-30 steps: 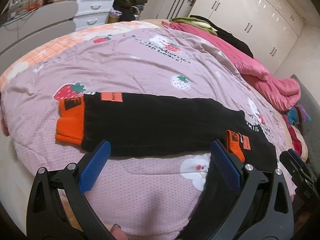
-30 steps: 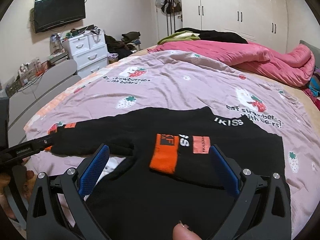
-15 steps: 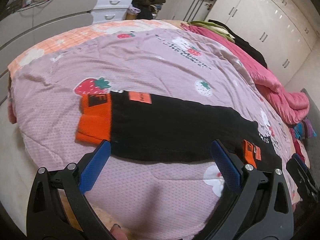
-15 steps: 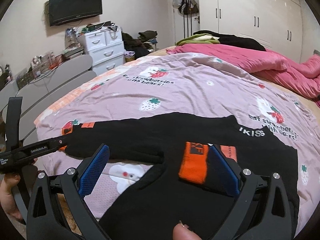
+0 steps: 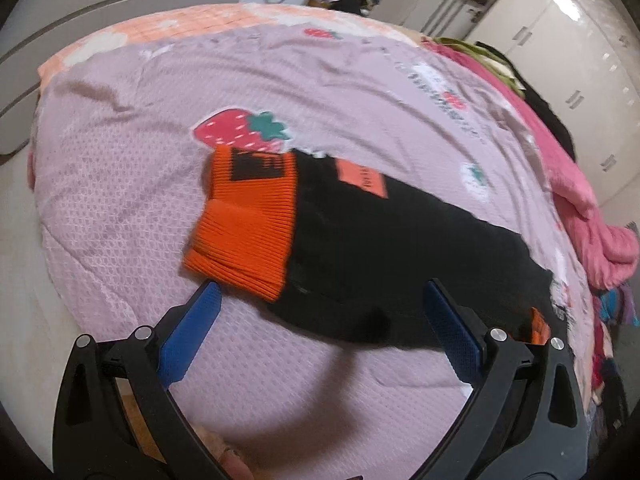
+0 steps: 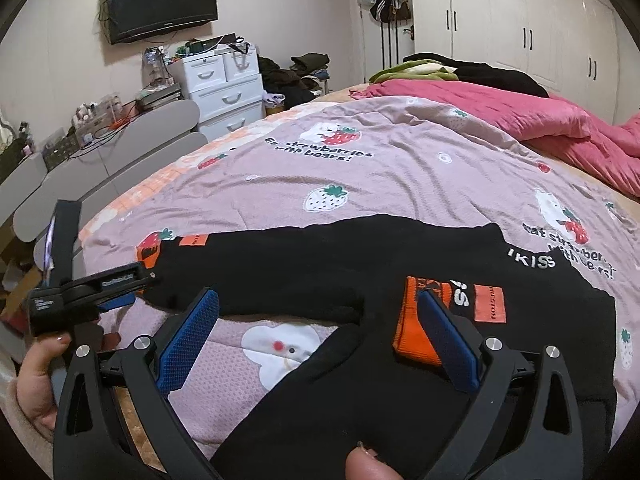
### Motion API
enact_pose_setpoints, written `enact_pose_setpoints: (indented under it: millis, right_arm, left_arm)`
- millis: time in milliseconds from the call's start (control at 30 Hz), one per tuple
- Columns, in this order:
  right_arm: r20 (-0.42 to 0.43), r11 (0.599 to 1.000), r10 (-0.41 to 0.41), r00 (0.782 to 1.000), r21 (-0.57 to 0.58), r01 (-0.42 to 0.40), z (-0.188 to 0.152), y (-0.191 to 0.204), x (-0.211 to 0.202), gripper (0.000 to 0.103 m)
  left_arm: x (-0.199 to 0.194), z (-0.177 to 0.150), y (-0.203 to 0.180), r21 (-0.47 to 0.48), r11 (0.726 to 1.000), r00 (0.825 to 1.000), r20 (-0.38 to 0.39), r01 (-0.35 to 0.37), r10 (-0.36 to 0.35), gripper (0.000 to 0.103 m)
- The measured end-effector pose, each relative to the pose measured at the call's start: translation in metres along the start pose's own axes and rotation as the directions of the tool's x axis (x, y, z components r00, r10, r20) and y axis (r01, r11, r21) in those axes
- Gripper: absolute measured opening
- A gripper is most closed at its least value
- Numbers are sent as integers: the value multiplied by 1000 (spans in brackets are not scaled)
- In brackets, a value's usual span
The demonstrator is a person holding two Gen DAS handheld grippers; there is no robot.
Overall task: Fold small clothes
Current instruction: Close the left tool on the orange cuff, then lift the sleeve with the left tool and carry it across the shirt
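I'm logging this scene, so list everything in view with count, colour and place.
black sweater: one, black with orange cuffs, spread flat on the bedspread.
outstretched sleeve cuff: one, orange, just ahead of the left tool.
folded-in sleeve cuff: one, orange, lying on the sweater body.
bedspread: one, lilac with strawberry print, covering the bed.
quilt: one, pink, bunched at the far side.
drawer unit: one, white, by the wall.
television: one, black, wall-mounted.
wardrobe: one, white, far wall.
left tool: open.
right tool: open.
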State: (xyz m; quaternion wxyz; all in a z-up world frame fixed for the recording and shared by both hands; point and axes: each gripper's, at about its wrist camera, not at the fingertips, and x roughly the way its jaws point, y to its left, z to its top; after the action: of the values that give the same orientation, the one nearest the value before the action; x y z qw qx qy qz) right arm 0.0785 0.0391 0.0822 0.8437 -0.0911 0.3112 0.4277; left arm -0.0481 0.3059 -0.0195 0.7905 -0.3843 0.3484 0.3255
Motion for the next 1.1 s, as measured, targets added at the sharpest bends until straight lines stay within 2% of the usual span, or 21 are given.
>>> enact_pose_setpoints:
  millis: [167,267,333,367,433,467,500,633,867,1100]
  right_arm:
    - [2,1000,-5,1000,16,5,-5,-6,-4,99]
    - [2,999,-16,1000,29,16,-9,-11,-6,99]
    - [3,998,-28,1000,51,27,-12,-16,-7,99]
    - [2,997,-29,1000,70,29,-14,-20,-7,99]
    - [-7,994,-27,1000,102,28,-19,-25,-6,99]
    - [-10,993,-26,1000,113,27,-20,-27,-6,99]
    - [-13,992,-23,1000,126,25,-22,-29,-5,99]
    - [-21,987,-36,999,153,39,-31,-34,-8,99]
    - [-27,962,-50,998,266,56,-47,-61,-17,99]
    - [-16,940,-77,997,331,78,-58,-83,-30,99]
  left_arm:
    - [6,10,0,-37,999,1000,29,9,-8,94]
    - [10,14,4,-74,995,997,43,73,-70,93]
    - [8,15,7,-86,991,992,77,104,-97,72]
    - [7,15,8,-91,990,991,90,110,-102,51]
    - [6,16,9,-96,989,990,99,108,-99,30]
    - [4,16,9,-95,987,987,108,129,-118,23]
    - [2,16,9,-90,985,983,120,150,-139,8]
    - [-5,15,5,-49,979,973,129,198,-191,7]
    - [-29,13,1,-6,966,952,167,260,-255,5]
    - [-59,8,-22,68,948,928,197,311,-318,5]
